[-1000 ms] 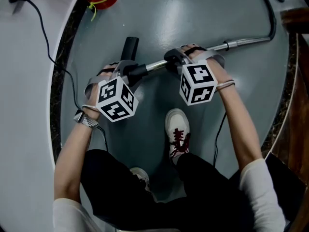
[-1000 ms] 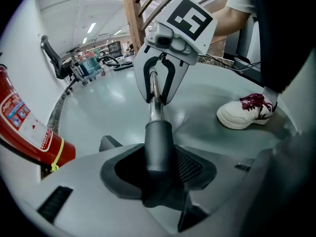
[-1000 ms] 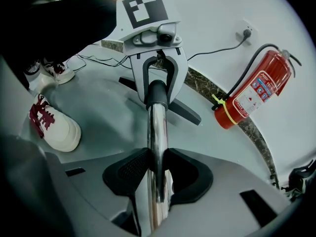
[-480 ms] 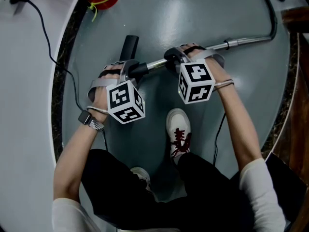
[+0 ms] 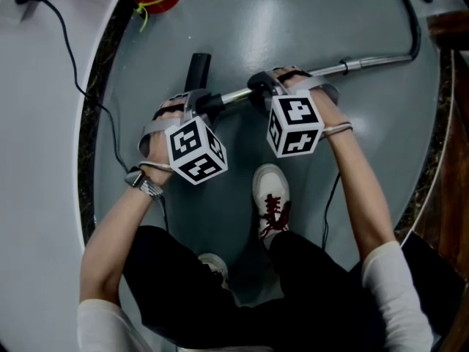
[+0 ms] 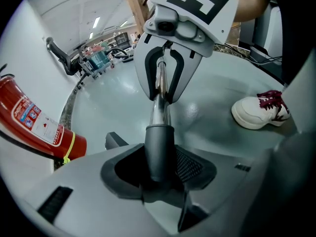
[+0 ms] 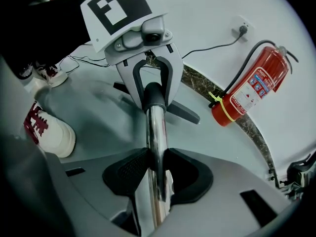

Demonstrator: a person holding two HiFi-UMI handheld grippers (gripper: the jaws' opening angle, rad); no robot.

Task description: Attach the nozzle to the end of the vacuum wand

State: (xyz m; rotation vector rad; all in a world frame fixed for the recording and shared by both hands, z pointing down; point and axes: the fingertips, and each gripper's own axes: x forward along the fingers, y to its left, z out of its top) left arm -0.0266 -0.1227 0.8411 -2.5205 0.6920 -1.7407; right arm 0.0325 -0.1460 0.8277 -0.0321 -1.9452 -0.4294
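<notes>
Nozzle [image 6: 159, 142] and wand [image 7: 157, 132] held end to end over the floor [image 5: 308, 28].
Left tongs [image 6: 159, 171] are clenched on the nozzle's black collar; right tongs [image 7: 157, 174] grasp the chrome wand just beside, at their 3 o'clock in the head view. The collar sits over the wand's end. The nozzle's tip points to 12 o'clock, the wand runs off toward 2 o'clock; a shoe [image 5: 270, 185] stands at 6 o'clock.
</notes>
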